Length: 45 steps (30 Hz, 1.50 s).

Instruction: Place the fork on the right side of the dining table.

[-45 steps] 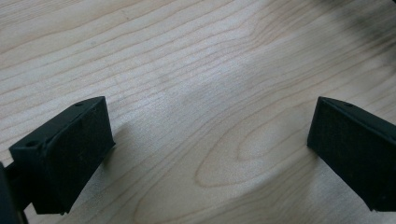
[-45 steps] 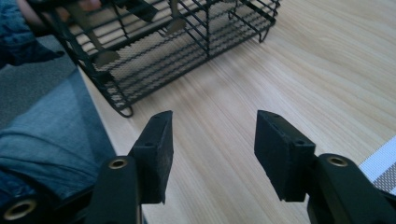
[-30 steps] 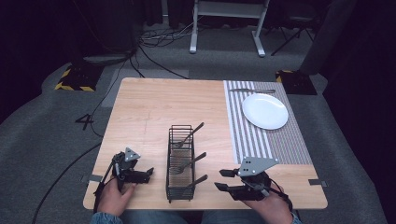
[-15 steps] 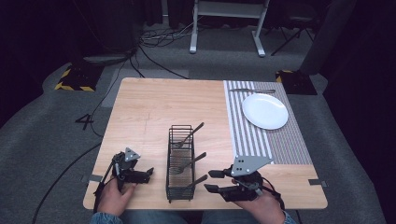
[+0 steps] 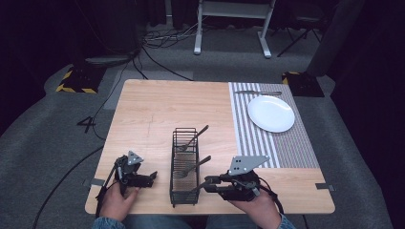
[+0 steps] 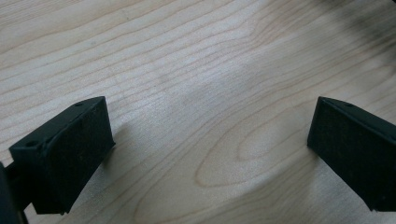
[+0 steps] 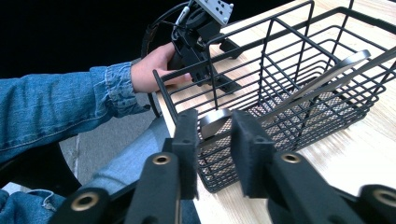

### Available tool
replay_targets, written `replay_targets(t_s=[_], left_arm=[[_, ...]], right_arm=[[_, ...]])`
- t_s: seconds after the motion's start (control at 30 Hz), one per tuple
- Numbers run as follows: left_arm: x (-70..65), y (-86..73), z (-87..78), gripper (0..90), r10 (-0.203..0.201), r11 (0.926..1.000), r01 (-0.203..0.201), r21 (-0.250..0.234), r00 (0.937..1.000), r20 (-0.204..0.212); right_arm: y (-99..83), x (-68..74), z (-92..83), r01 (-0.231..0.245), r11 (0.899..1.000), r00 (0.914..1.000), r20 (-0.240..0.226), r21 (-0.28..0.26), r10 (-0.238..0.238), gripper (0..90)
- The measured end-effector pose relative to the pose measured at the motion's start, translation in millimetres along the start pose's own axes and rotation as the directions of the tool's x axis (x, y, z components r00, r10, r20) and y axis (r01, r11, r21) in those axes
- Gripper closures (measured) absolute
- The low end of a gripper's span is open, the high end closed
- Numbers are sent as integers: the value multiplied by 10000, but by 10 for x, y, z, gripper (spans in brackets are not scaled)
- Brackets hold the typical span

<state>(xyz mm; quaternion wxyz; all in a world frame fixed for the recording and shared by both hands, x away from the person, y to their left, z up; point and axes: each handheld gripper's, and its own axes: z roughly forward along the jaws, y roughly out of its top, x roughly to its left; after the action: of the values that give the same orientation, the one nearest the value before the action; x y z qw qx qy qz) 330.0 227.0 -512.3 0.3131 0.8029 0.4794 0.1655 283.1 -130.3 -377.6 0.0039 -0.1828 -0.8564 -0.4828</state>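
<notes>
While its jaws have just been closing, the right hand-held gripper pinches a silver metal utensil handle poking from the black wire basket on the pale wooden worktop; the left hand-held gripper rests spread, empty.

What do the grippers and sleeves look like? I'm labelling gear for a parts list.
Both the left gripper and right gripper are black, each topped by a grey three-cornered plate with dots and trailing a black cable. The jaws carry flat black pads. The sleeve is blue denim.
</notes>
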Motion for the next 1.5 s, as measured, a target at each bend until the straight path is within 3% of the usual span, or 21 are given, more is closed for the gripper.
replay_targets(t_s=[0.2,0.53,0.8,0.97,1.27,1.5], left_arm=[[0,0,0,2,-1,10000,1,0,10000,0],[0,0,0,2,-2,10000,2,1,10000,1],[0,0,0,2,1,10000,-1,1,10000,0],[0,0,0,2,-2,10000,2,0,10000,1],[0,0,0,2,-1,10000,1,0,10000,3],[0,0,0,2,-3,10000,3,0,10000,1]], right_arm=[[2,17,2,-49,9999,10000,-2,-108,49,777],[39,128,-27,560,9981,9973,494,-245,-547,800],[77,166,-80,643,9960,9960,666,-614,-602,815],[129,212,-126,964,9919,9927,802,-823,-899,872],[232,245,-187,1161,9882,9904,864,-996,-1076,872],[366,260,-343,1415,9768,9861,1094,-1605,-1249,872]])
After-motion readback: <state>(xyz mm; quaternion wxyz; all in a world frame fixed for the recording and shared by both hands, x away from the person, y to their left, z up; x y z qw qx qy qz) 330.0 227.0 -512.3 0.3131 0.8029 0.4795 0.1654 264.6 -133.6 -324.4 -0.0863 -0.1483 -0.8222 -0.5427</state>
